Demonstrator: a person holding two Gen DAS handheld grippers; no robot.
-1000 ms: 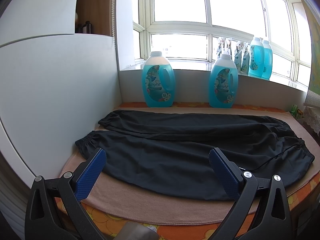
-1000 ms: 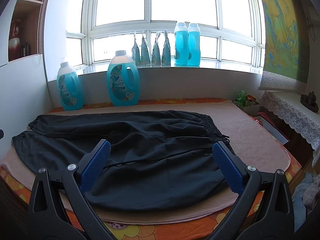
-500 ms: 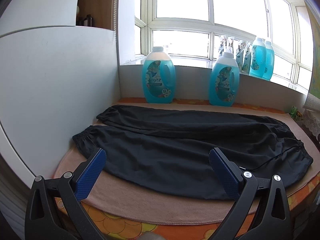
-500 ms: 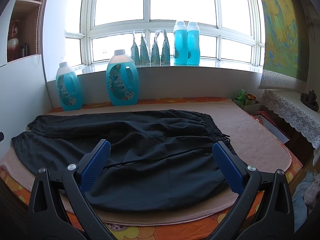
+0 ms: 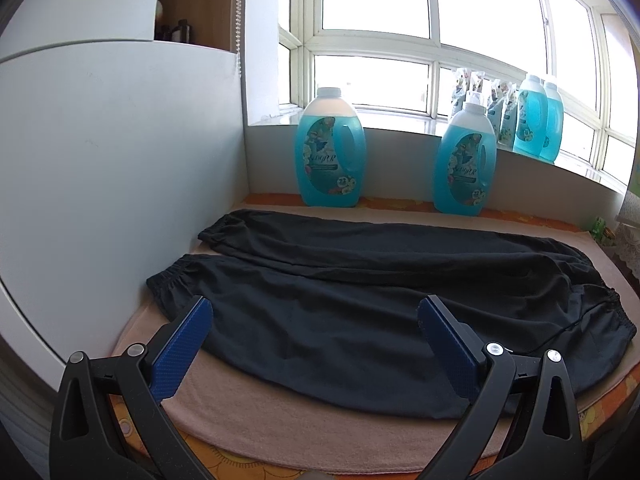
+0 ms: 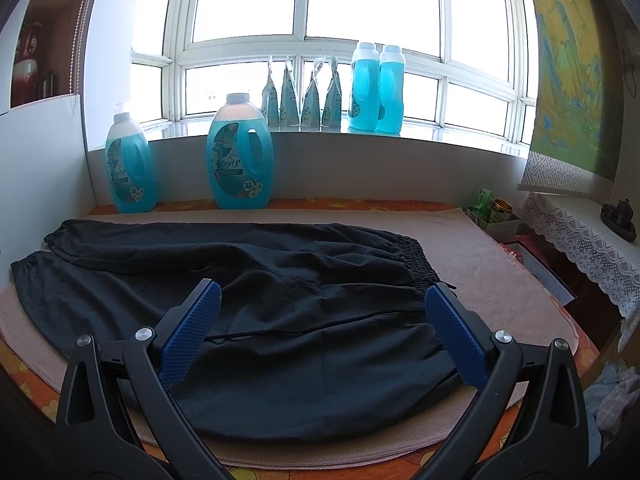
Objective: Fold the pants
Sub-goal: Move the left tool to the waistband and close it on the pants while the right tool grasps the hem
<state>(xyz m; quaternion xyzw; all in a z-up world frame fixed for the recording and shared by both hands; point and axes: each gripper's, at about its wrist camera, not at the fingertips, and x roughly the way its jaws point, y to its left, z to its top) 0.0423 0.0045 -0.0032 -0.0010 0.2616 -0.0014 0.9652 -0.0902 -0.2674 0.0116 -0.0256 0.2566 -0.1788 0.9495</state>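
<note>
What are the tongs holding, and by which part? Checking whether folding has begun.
Nothing. Both the left tongs and right tongs are open above the black pants.

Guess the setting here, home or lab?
Most likely a home, a room by a bay window. Black pants lie on a beige towel-covered surface, blue detergent jugs stand by the sill, and a lace-trimmed side table sits to the right.

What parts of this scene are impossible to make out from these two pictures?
- Black pants, right wrist view: the near hem is hidden behind the right claw.
- Pants' near edge, left wrist view: partly covered by the left claw.
- Bottle label: the small print is too small to read.
- Outside the window: washed out by glare.
- Shelf items, left wrist view: dark and too small to name.
</note>
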